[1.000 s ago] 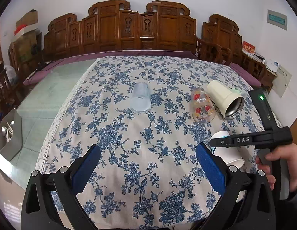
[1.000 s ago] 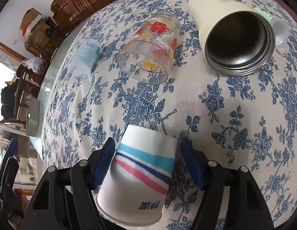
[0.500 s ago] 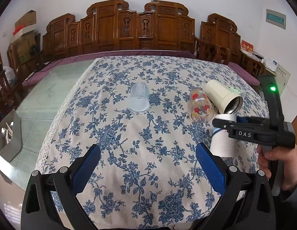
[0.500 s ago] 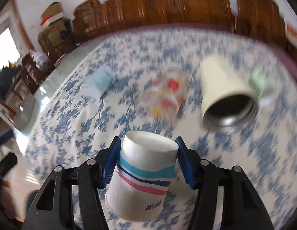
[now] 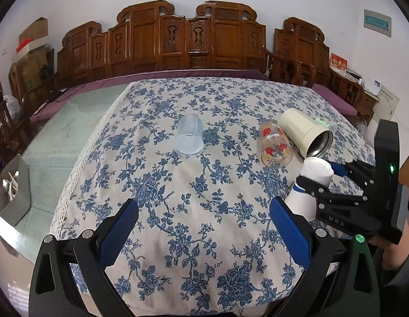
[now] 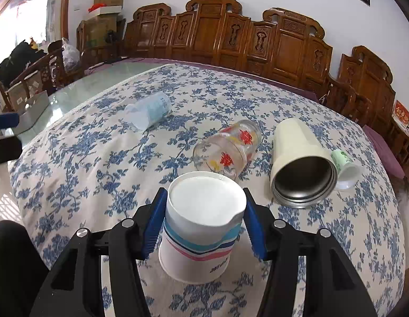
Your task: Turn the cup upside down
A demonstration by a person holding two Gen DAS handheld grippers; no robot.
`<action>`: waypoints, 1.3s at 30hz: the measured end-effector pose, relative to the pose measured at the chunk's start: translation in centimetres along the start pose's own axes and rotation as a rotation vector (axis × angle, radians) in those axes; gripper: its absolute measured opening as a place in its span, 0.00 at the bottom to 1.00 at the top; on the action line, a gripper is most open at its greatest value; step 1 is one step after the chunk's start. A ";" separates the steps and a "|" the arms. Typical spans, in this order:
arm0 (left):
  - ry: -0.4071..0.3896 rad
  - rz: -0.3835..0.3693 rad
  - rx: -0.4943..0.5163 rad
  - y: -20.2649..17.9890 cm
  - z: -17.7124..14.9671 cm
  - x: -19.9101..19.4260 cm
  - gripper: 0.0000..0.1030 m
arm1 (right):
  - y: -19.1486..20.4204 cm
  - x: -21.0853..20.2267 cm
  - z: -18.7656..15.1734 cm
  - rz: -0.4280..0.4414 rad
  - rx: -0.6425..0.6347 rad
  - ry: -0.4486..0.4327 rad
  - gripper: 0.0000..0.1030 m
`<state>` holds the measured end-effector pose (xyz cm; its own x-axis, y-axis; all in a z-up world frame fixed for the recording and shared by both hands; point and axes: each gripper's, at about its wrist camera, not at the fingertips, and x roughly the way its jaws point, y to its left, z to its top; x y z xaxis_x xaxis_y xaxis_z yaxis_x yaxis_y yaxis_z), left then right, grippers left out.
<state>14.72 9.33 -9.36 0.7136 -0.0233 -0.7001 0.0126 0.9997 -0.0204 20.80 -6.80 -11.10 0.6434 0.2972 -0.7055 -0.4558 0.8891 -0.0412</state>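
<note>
Clamped between the blue pads of the right gripper (image 6: pixel 203 218) is a white paper cup (image 6: pixel 201 227) with teal, navy and pink stripes — it is held bottom-up, its closed base facing upward and its wider rim turned down toward the floral cloth (image 6: pixel 80 163) that covers the bench. The wall of the cup is dented inward near the right-hand pad. Whether the rim is touching the cloth cannot be told from the right wrist view; in the left wrist view the cup (image 5: pixel 310 185) is seen tilted, gripped near its upper part by the right gripper (image 5: pixel 319 181), close to the bench's right edge.

Beyond the cup, three other vessels are lying on their sides on the cloth: a clear glass (image 6: pixel 228 149) printed with red and yellow figures just behind it, a cream tumbler (image 6: pixel 299 161) with a dark metal interior to the right, its mouth turned toward the camera, and a frosted plastic cup (image 6: pixel 149 112) well apart to the left. A small green-and-white cup (image 6: pixel 345 167) is lying just beside the tumbler's mouth.

The left gripper (image 5: pixel 204 227) is held wide over the near part of the cloth — nothing is between its blue pads.
</note>
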 end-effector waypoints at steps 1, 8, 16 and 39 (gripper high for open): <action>-0.001 -0.001 0.000 0.0 0.0 0.0 0.93 | -0.1 -0.1 -0.3 0.010 0.009 0.006 0.57; -0.003 -0.004 -0.001 0.2 -0.1 0.0 0.93 | -0.4 -0.3 -1.1 0.062 0.079 0.042 0.58; -0.003 -0.005 0.002 0.2 0.0 0.0 0.93 | -1.0 -0.4 -1.4 0.098 0.138 0.056 0.66; 0.001 -0.025 0.014 -4.8 -2.4 -2.8 0.93 | -4.9 -13.1 -3.8 0.064 0.299 -0.086 0.98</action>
<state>11.00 4.53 -9.00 0.7123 -0.0483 -0.7002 0.0406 0.9988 -0.0277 12.30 -16.33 -4.37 0.6749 0.3728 -0.6367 -0.3043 0.9268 0.2201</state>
